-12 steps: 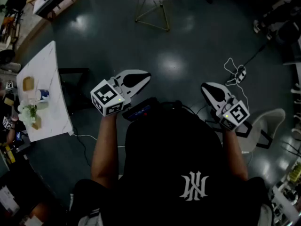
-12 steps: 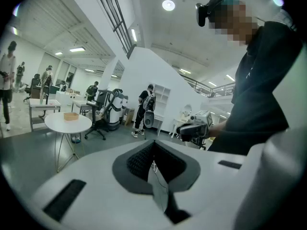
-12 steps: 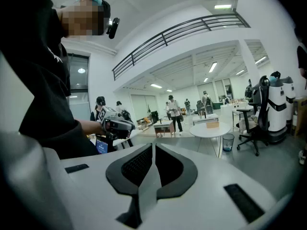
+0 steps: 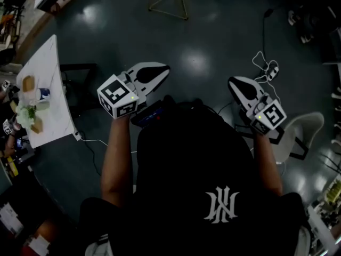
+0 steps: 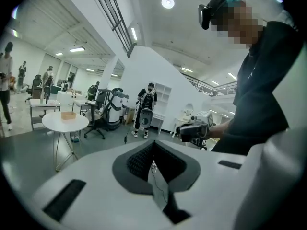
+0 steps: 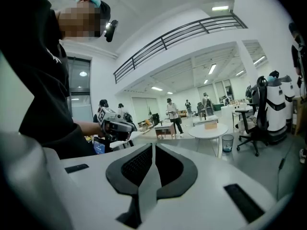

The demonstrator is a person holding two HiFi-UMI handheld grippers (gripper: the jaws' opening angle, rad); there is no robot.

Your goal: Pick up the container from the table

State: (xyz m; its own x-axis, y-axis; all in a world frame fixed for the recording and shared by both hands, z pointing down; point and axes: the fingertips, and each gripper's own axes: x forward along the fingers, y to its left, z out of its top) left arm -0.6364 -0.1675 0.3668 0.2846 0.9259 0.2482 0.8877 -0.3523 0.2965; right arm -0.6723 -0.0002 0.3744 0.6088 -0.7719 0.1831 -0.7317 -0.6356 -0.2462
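Note:
A white rectangular table stands at the far left of the head view. On it are a tan box, a small blue and white container, a green plant and another tan item. Both grippers are held in the air in front of the person, well to the right of that table. My left gripper is shut with nothing in it, and its pads meet in the left gripper view. My right gripper is likewise shut and empty in the right gripper view.
A round white table bearing a cardboard box stands ahead, its legs at the head view's top. A cable with a plug strip lies on the dark floor; a white chair stands right. People and office chairs fill the hall.
The whole floor has slid up and left in the head view, so the round table top has left the frame. Both grippers stay shut and hold about the same places.

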